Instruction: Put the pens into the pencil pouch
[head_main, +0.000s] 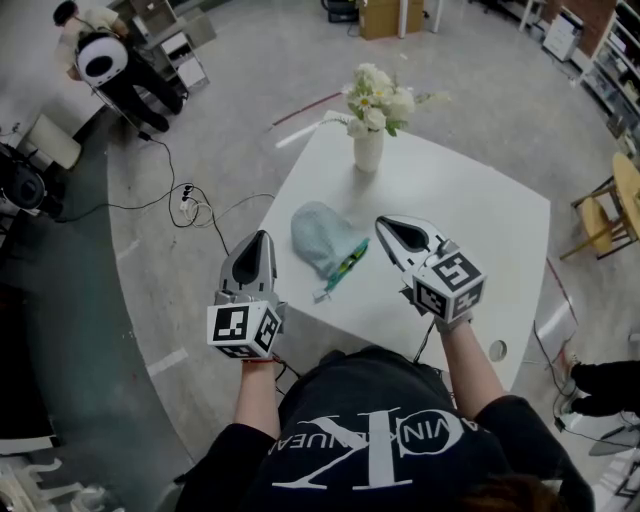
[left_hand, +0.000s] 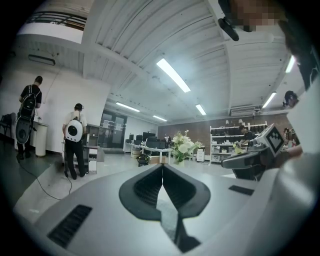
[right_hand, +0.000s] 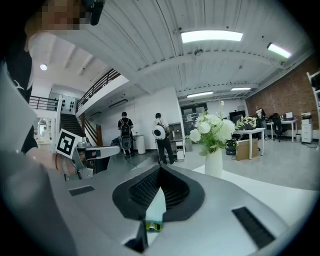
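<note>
A pale blue-grey pencil pouch (head_main: 322, 238) lies on the white table (head_main: 470, 220). Green pens (head_main: 343, 268) lie slanting at its lower right edge, one end touching the pouch and a whitish end pointing toward the near table edge. My left gripper (head_main: 265, 237) hovers just left of the pouch, jaws shut and empty (left_hand: 162, 166). My right gripper (head_main: 382, 224) hovers just right of the pens, shut too with nothing held (right_hand: 160, 168). In the right gripper view a green pen end (right_hand: 153, 226) shows on the table through the gap below the closed jaws.
A white vase of flowers (head_main: 368, 148) stands at the table's far side, behind the pouch. Cables (head_main: 190, 205) lie on the floor to the left. A person with a round white backpack (head_main: 100, 62) stands far left; a wooden chair (head_main: 608, 215) is at the right.
</note>
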